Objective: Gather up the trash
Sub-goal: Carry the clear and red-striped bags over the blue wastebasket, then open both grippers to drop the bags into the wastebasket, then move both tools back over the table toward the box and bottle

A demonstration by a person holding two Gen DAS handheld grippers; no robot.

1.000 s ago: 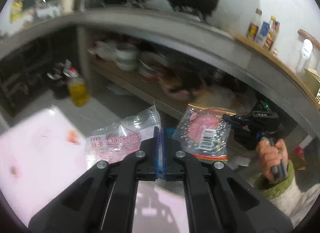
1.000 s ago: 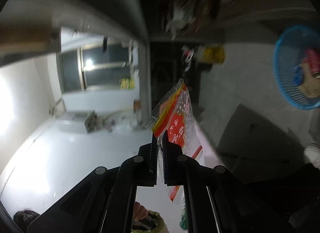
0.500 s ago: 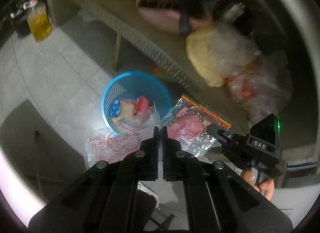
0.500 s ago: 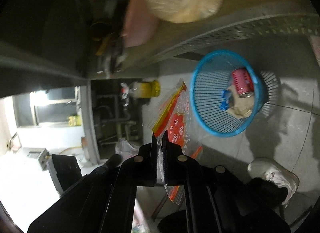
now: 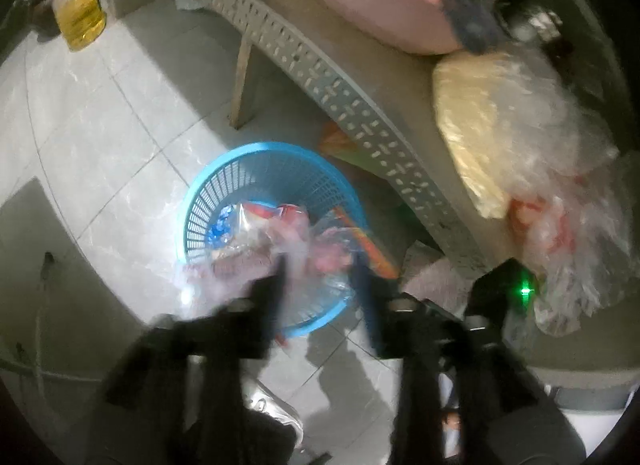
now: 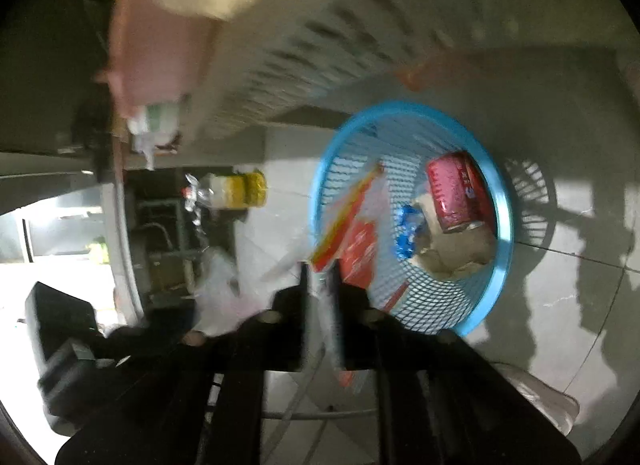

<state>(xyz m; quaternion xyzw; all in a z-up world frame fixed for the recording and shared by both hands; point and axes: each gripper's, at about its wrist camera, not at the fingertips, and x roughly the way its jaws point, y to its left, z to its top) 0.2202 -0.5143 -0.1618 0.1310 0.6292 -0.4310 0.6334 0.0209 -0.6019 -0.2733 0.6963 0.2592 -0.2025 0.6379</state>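
While both sets of jaws are opening, the left gripper releases a clear plastic wrapper over the round blue mesh plastic basket, and the right gripper frees a red-printed clear bag at its rim (drop nearly complete). A red drink can already lies inside.

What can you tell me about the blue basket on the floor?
The blue basket is round plastic, with mesh walls and a solid rim. It stands upright on the pale tiled floor beside a low perforated shelf. Inside lie a red can, crumpled paper and a blue wrapper. Clear snack wrappers, one with red print, hang over its near rim.
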